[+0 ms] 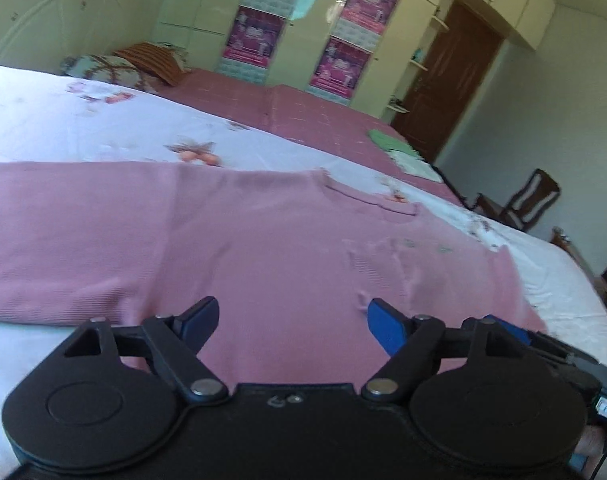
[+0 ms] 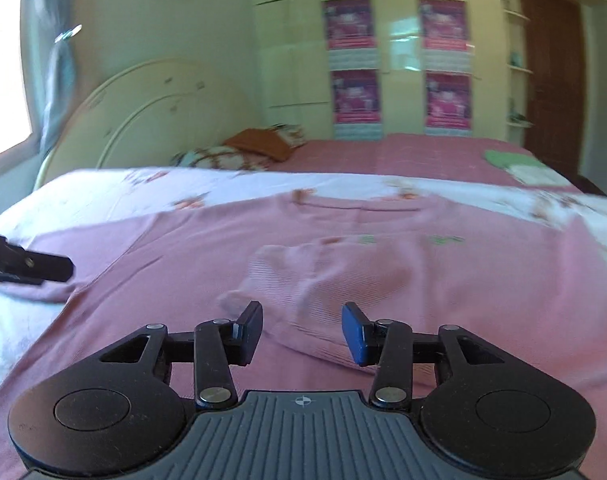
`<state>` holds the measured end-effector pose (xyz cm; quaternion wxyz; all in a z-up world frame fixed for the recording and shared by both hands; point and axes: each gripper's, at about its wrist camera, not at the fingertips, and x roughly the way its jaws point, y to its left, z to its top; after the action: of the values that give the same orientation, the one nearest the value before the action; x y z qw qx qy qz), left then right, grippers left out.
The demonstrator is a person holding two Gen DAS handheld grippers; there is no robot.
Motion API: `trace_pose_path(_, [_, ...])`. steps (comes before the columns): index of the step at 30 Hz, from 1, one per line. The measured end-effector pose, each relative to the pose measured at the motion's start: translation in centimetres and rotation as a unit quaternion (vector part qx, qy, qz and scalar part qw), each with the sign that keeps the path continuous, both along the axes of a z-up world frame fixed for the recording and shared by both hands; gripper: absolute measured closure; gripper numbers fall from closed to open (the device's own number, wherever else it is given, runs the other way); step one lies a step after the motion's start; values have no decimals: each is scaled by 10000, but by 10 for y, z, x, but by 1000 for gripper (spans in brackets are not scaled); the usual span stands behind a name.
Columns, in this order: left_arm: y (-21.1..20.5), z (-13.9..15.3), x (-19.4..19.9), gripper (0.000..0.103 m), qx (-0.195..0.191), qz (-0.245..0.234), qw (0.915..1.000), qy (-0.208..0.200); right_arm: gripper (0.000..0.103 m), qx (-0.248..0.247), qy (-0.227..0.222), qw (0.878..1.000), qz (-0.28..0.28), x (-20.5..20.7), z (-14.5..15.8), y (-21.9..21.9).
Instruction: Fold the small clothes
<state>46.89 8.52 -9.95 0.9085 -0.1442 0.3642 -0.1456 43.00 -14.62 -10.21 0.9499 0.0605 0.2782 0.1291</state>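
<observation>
Both claws, the left gripper (image 1: 291,322) and right gripper (image 2: 302,330), hover spread and empty over the pink sweater (image 1: 263,240) lying flat on the bed (image 1: 63,120); being soft, light and limp, it is best pinched at a hem or sleeve edge.

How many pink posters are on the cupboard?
4: in the right wrist view, two on top and two underneath. None looks hidden.

sweater (image 2: 303,264) flat on sheet (image 2: 103,188) | pillows (image 2: 223,156) behind | folded clothes (image 2: 515,164) far right
</observation>
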Motion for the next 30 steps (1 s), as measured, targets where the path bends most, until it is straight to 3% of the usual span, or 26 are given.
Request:
trace_pose_path(1, [-13,-6,11,38,-90,-171,9998,81,60,78,64,9996,-256,-10,4,-15])
trace_pose_path(2, [-27,-14,23,51,-129,-306,9991,273,60,157,117,9987,-477,-16,5,-29])
trace_pose_path(3, [-39,-21,34,55,-201,-447,9980,401,60,257,167,9970,-714,-20,6,-43])
trace_pose_path(6, [-69,-38,58,55,191,-411,9967,679,60,631,324,9876,-1398,-36,11,-90])
trace_pose_path(9, [-88,-47,68,59,381,-421,9968,569,60,1056,477,9742,-1938,-46,9,-130])
trace_pose_path(10, [-94,-46,69,64,503,-441,9965,507,60,1247,534,9687,-2080,-48,8,-143])
trace_pose_path(12, [-97,-48,71,91,520,-382,9968,473,60,1730,634,9555,-2301,-52,4,-171])
trace_pose_path(14, [-92,-47,71,96,429,-332,9977,410,60,2295,727,9387,-2469,-53,-2,-200])
trace_pose_path(19, [-80,-27,59,97,280,-199,9994,-43,60,3063,886,9109,-2619,-43,-17,-238])
trace_pose_path(22, [-73,-18,53,98,499,-113,9982,-298,60,3230,893,9073,-2540,-39,-14,-247])
trace_pose_path(26, [-69,-34,56,97,586,-81,9982,-32,60,3307,966,9084,-2368,-34,-17,-251])
trace_pose_path(28, [-70,-40,56,92,652,-107,9978,51,60,3369,994,9066,-2338,-32,-20,-253])
trace_pose_path(30, [-67,-41,54,64,558,-16,9984,-11,60,3450,990,9039,-2328,-33,-20,-257])
